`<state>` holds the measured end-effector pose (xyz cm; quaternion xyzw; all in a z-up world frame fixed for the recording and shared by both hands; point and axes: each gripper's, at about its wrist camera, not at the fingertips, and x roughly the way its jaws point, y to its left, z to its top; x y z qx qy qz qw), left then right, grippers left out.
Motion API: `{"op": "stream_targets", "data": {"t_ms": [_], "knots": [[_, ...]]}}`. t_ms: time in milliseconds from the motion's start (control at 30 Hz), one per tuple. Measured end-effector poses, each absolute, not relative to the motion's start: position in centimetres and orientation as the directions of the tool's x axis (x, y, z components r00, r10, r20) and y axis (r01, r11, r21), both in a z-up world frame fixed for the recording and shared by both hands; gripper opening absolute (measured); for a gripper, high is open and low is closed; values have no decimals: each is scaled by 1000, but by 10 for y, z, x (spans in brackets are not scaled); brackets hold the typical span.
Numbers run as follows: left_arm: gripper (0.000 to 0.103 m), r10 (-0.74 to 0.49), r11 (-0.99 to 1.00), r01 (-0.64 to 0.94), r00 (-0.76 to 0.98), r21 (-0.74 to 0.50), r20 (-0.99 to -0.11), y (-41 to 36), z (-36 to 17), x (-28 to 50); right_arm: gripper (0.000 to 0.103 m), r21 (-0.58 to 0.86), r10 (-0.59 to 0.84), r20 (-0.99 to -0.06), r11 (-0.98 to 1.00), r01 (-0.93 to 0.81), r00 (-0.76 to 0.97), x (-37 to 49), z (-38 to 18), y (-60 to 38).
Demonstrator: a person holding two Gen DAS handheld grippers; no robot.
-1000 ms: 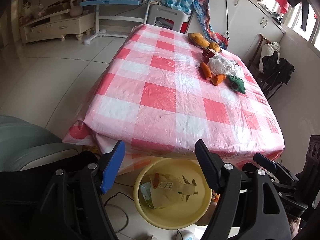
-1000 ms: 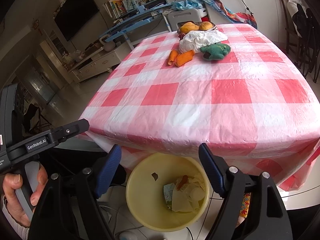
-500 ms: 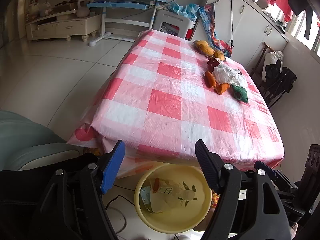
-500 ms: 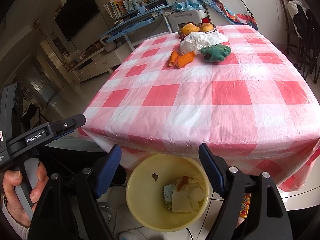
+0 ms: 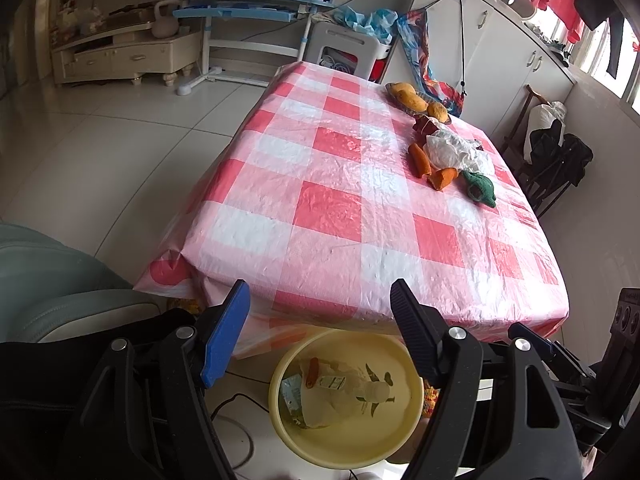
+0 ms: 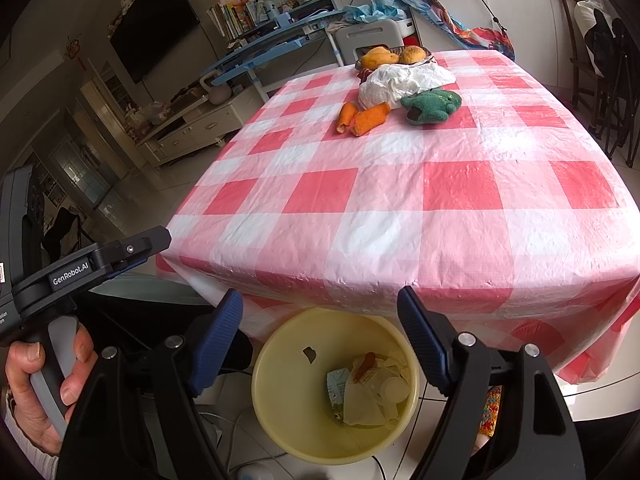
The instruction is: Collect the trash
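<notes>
A yellow bin (image 5: pixel 280 400) (image 6: pixel 260 384) stands on the floor under the table's near edge. It holds a clear bottle (image 5: pixel 352 392), a small carton (image 6: pixel 336 388) and an orange scrap. Both grippers hover above it. My left gripper (image 5: pixel 318 294) is open and empty, and so is my right gripper (image 6: pixel 320 296). Far across the pink checked table (image 5: pixel 328 208) (image 6: pixel 400 216) lie a crumpled white bag (image 5: pixel 452 152) (image 6: pixel 404 82), two orange carrot pieces (image 5: pixel 420 160) (image 6: pixel 368 118) and a green plush toy (image 5: pixel 480 188) (image 6: pixel 432 106).
A dish of mangoes (image 5: pixel 412 98) (image 6: pixel 380 56) sits at the table's far end. A grey-green armchair (image 5: pixel 48 280) is at the left. A hand (image 6: pixel 40 380) holds the left tool's handle. Dark chairs (image 5: pixel 556 160) stand at the right wall, and cables (image 5: pixel 236 408) lie beside the bin.
</notes>
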<state>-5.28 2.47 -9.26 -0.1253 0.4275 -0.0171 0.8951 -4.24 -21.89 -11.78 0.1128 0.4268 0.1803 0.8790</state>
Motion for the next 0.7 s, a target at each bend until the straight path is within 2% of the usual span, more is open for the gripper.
{"op": "stream_targets", "data": {"t_ms": [700], "knots": [[70,-133,969,-71,651,-235,-747,24,-88,-52,76,346,414,-703,910,-230,578,-40,-115,-218]]}}
